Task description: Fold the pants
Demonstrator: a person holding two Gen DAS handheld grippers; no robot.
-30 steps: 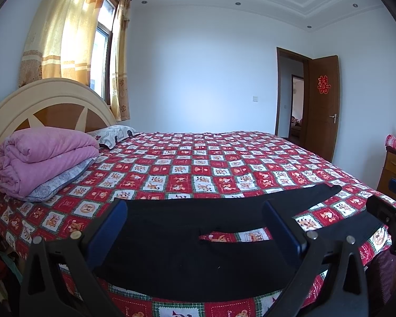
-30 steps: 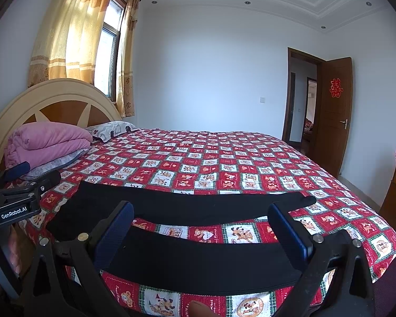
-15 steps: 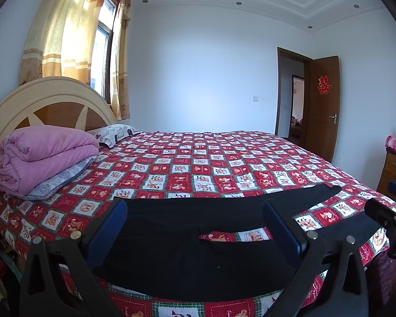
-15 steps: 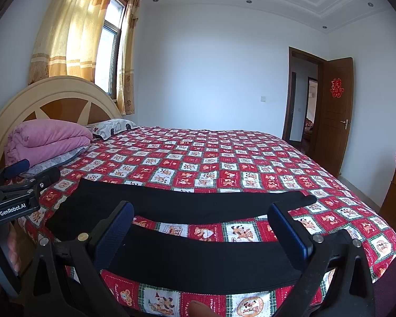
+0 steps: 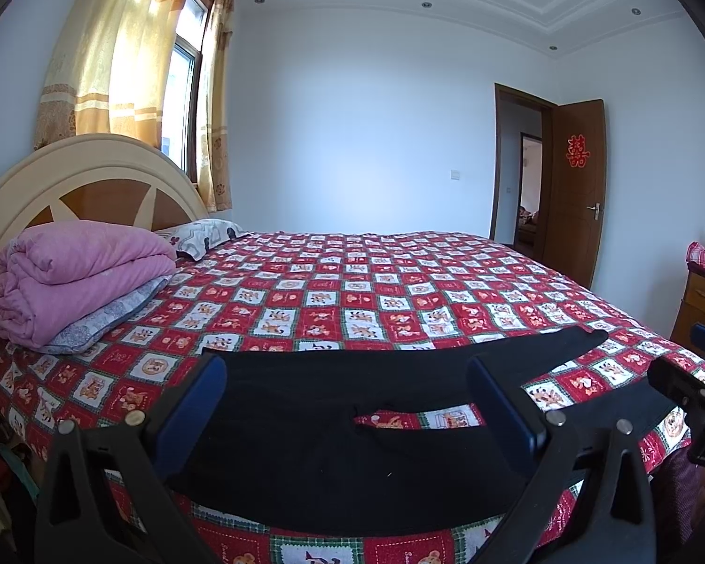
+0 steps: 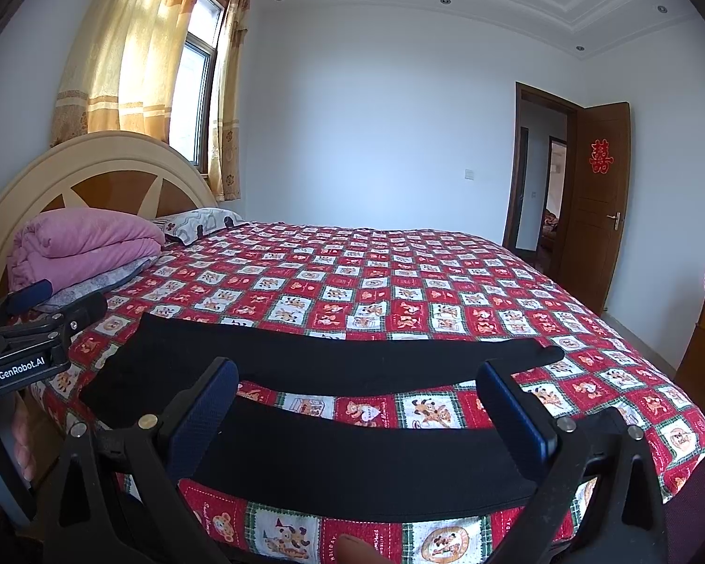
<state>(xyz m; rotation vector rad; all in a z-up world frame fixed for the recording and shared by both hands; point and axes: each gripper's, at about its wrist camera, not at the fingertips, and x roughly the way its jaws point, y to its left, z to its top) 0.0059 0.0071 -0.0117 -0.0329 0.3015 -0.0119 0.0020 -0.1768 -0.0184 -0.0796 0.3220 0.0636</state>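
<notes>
1 pants (image 5: 333,442), 2 pillows (image 5: 202,237)

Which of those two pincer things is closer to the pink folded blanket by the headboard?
Left. The left gripper hovers over the pants' waist end, the end toward the pink blanket. The right gripper hovers over the legs, farther along the bed's edge.

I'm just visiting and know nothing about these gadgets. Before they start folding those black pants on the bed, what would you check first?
1. Black pants lie flat on the bedspread, legs spread apart: ok.
2. Left gripper has its jaws open and holds nothing: ok.
3. Right gripper has its jaws open and holds nothing: ok.
4. Bedspread beyond the pants is bare, with room to fold: ok.
5. Pink quilt by the headboard lies apart from the pants: ok.
6. How high the jaws are above the cloth: cannot tell.
</notes>
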